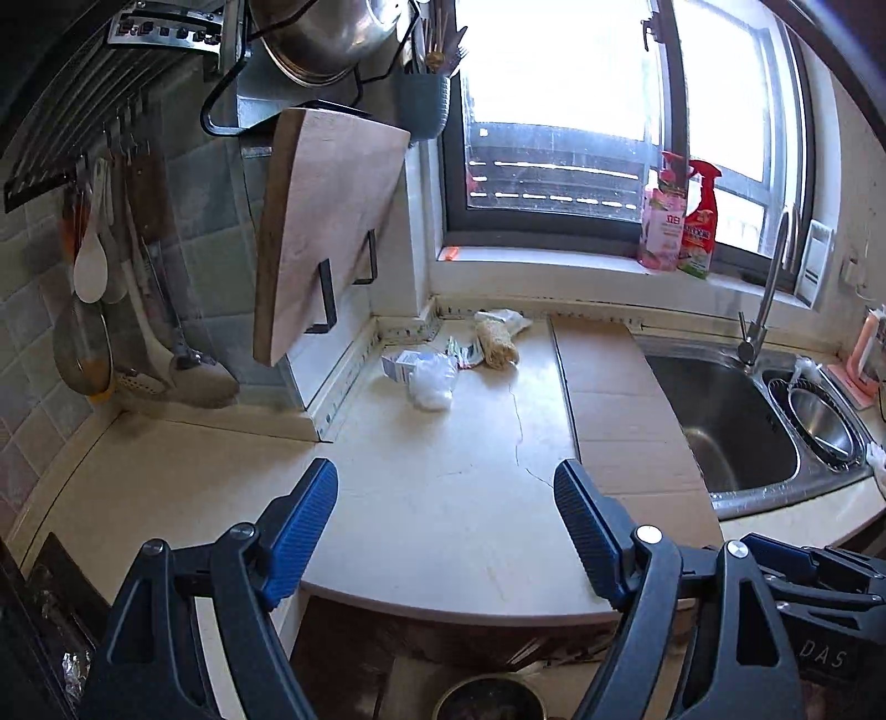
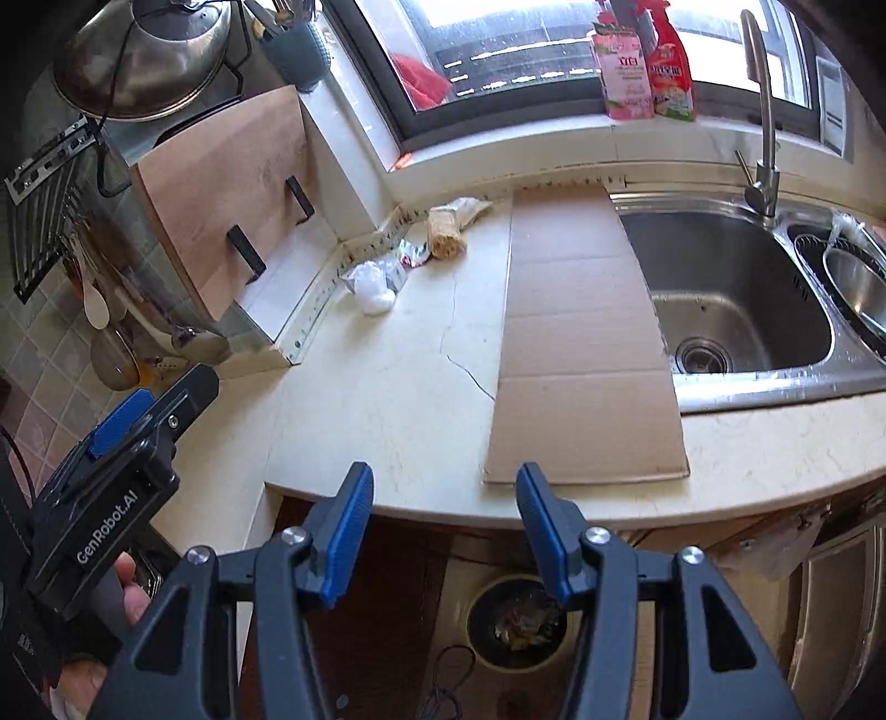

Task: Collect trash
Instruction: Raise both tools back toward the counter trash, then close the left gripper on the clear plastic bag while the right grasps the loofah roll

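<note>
- Surroundings: flat cardboard sheet [image 2: 587,343] lies on the countertop [image 2: 387,410] between the trash and the sink [image 2: 736,299], running from the back wall to the front edge. It touches none of the trash.
- Wooden cutting board [image 1: 326,232] stands on black brackets to the left of the pile and overhangs the counter near it. Ladles and spoons [image 1: 99,310] hang on the tiled wall further left.
- Two spray bottles [image 1: 684,219] on the windowsill, faucet [image 2: 764,122] over the sink. A pot [image 1: 326,39] sits on the rack above the board.
- I see a bin [image 2: 520,617] on the floor below the counter edge, something already in it.
- Hard to read: window is blown out, and what the bin holds is too dark to make out. In the left view the bin is cut off at the bottom.
- Trash: small cluster in the back corner of the counter, against the wall strip. A crumpled white plastic bag [image 1: 432,379] touches a small carton [image 1: 400,365]; just beside them a printed wrapper [image 1: 465,351] and a tan rolled wad [image 1: 495,340], with white paper behind it.
- Left gripper [image 1: 446,493]: fingers spread wide, nothing between them, well short of the pile.
- Right gripper [image 2: 443,498]: fingers parted, empty, over the counter's front edge. I can see a hand [image 2: 124,587] on the left gripper's handle in the right view.
</note>
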Demonstrator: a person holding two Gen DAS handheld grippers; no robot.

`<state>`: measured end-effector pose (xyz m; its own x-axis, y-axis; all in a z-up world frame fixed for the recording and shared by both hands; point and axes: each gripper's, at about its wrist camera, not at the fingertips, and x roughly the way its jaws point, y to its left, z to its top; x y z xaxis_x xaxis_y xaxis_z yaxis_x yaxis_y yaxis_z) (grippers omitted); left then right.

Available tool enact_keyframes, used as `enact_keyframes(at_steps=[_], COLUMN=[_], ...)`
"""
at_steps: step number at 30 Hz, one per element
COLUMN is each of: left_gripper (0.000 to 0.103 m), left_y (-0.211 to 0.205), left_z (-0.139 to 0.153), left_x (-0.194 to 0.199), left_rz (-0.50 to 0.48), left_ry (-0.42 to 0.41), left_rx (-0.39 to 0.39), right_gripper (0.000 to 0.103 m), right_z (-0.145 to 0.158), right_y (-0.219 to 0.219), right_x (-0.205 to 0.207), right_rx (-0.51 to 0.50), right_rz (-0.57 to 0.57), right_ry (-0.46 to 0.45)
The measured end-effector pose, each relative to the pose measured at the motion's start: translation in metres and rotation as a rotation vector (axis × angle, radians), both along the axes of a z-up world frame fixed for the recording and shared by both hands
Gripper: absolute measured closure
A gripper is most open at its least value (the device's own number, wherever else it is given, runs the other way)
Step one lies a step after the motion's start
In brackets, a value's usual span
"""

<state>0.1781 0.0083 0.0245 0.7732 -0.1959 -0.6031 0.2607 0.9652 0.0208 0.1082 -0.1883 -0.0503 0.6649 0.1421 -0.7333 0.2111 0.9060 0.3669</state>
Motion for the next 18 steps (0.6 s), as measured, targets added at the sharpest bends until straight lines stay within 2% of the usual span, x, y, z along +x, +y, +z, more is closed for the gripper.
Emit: enact_keyframes(at_steps=[5, 13, 15, 18], left_gripper=[0.02, 0.018, 0.007, 0.002], left_y=[0.005, -0.012, -0.023, -0.039], left_z=[-0.001, -0.024, -0.03, -0.035], left_x=[0.023, 0.093, 0.116, 0.148], left_rz=[0.055, 0.139, 0.159, 0.176], left_ry=[-0.03, 0.021, 0.047, 0.058], left_rx=[0.011, 0.039, 0.054, 0.073], right_gripper=[0.049, 0.049, 0.049, 0.048], right_z=[0.014, 0.013, 0.01, 0.007], right_y=[-0.011, -0.035, -0.043, -0.056], right_x=[0.03, 0.114, 0.141, 0.187], right_rx=[-0.009, 0.029, 0.047, 0.059], right_rz=[0.015, 0.09, 0.122, 0.167], right_ry=[-0.056, -0.062, -0.047, -0.029])
